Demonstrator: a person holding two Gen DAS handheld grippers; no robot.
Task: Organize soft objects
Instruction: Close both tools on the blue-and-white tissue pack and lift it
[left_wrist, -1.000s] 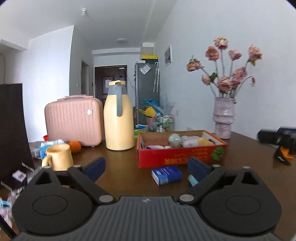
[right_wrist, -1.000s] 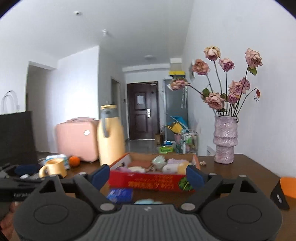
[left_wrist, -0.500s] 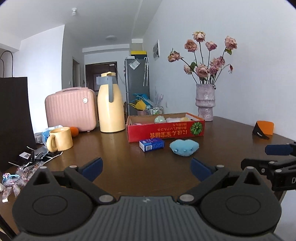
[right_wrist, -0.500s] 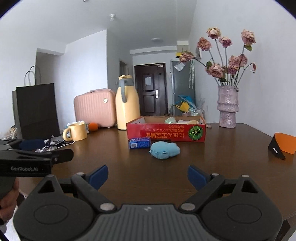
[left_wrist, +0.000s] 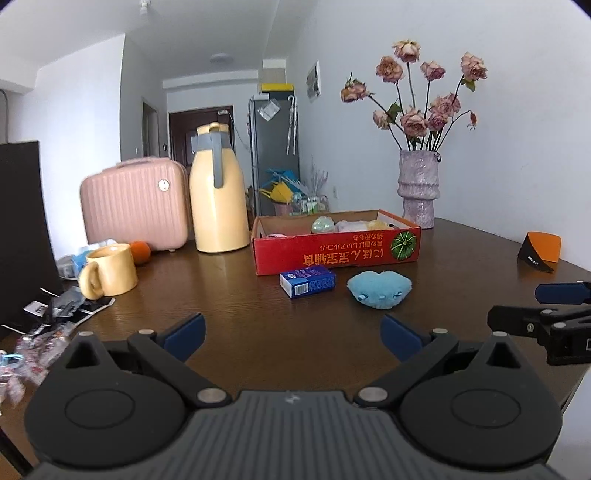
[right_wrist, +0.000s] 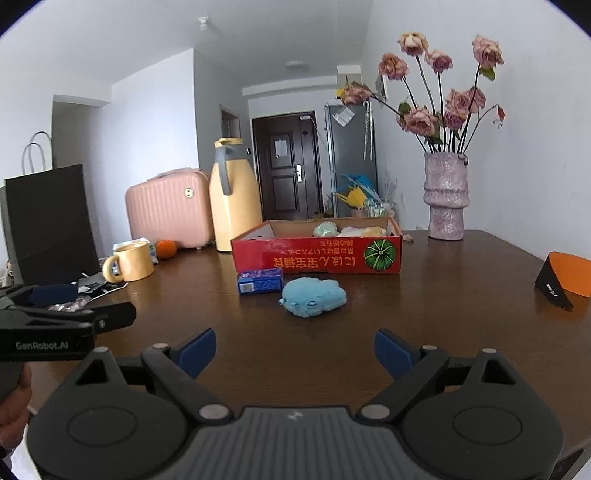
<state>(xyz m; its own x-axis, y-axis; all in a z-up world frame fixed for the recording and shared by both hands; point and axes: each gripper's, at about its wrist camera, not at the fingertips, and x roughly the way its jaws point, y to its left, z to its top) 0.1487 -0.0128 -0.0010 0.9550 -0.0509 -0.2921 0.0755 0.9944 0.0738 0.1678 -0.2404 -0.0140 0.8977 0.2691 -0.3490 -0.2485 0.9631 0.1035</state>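
My left gripper and right gripper gape, empty; "GenRobot.AI" legible on left; blue plush before red box.

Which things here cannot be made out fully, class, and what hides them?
- Soft toys in the red box: both views, its front wall hides their lower parts.
- Box print: too small to read.
- Items behind the mug: left view, blocked.
- Black bag: left view, cut by the edge.

A yellow mug stands left of the yellow thermos; a pink case stands between them, farther back.
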